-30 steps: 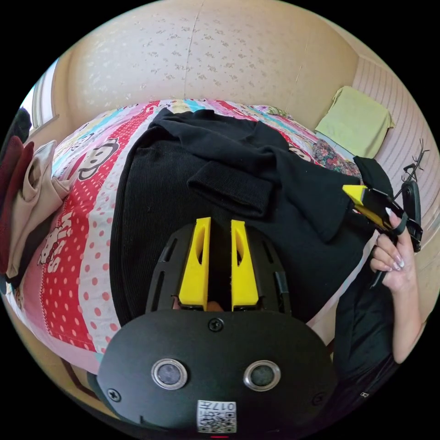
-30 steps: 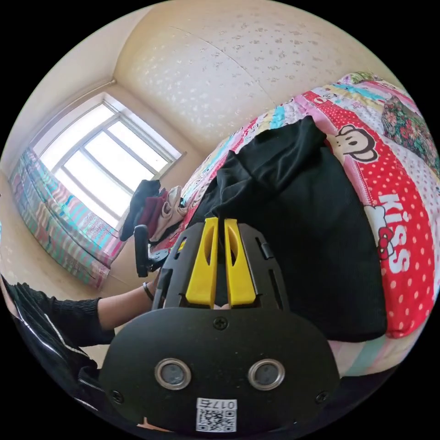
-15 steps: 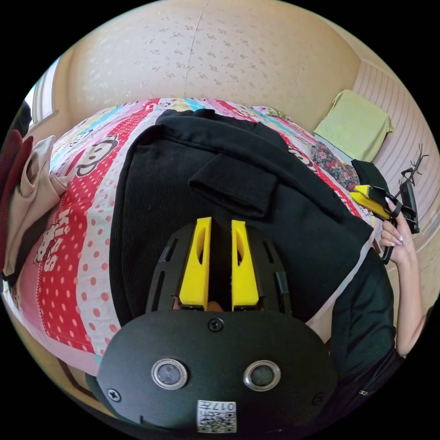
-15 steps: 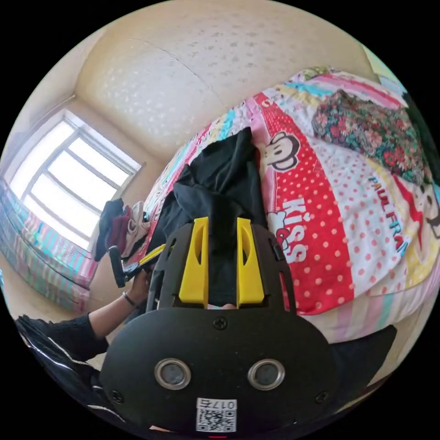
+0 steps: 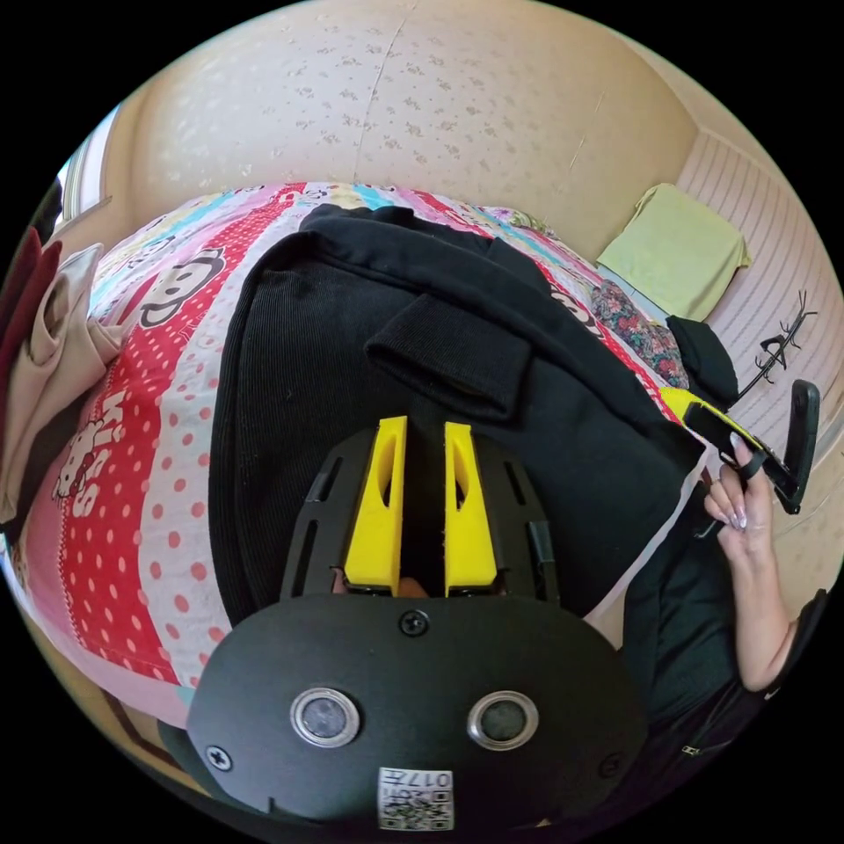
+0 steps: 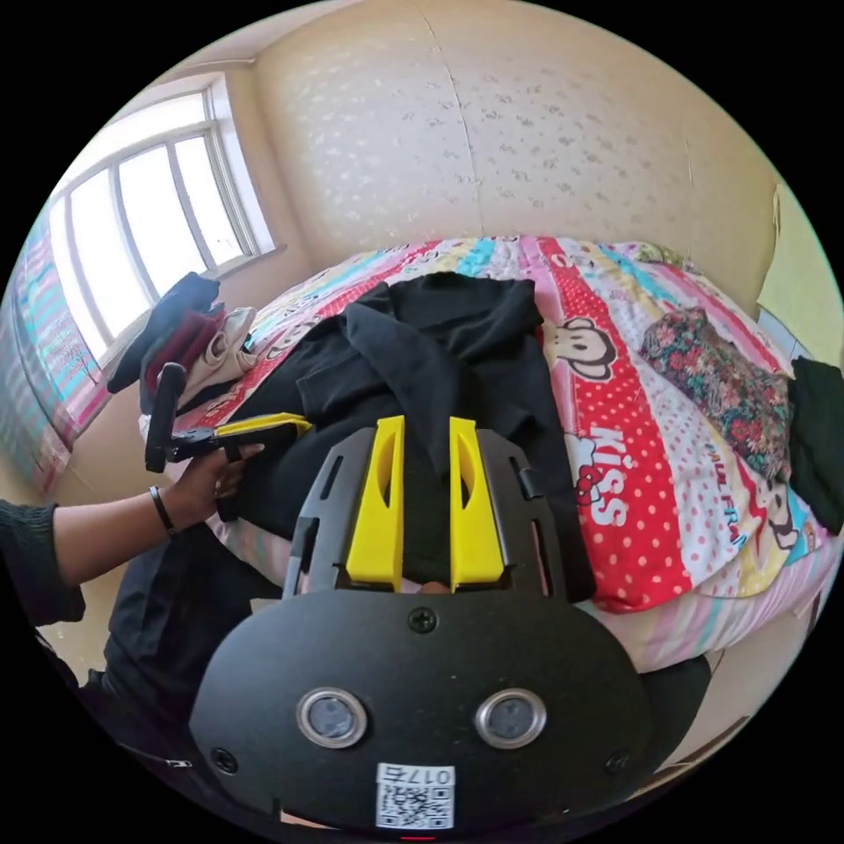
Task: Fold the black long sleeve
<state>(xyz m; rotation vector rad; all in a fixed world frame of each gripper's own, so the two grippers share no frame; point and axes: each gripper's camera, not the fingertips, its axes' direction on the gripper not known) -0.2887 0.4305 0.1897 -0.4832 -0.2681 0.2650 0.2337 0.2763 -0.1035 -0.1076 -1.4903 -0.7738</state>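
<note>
The black long sleeve lies flat on the cartoon-print bedspread, both sleeves folded across its body, one cuff on top. My left gripper hovers over the lower part of the shirt, its yellow jaws a narrow gap apart with nothing clamped. The right gripper view shows the left gripper at the shirt's left edge, held by a hand. My right gripper is open above the shirt near its hem. In the left gripper view the right gripper sits off the shirt's right edge.
A pile of beige, dark red and black clothes rests by the window. A floral cloth and a dark folded item lie on the bed's right side. A yellow-green cloth hangs at the wall.
The right gripper held the shirt's right side a second ago, then opened and let it drop flat. It has drawn back toward the bed's edge. The left gripper has barely moved.
</note>
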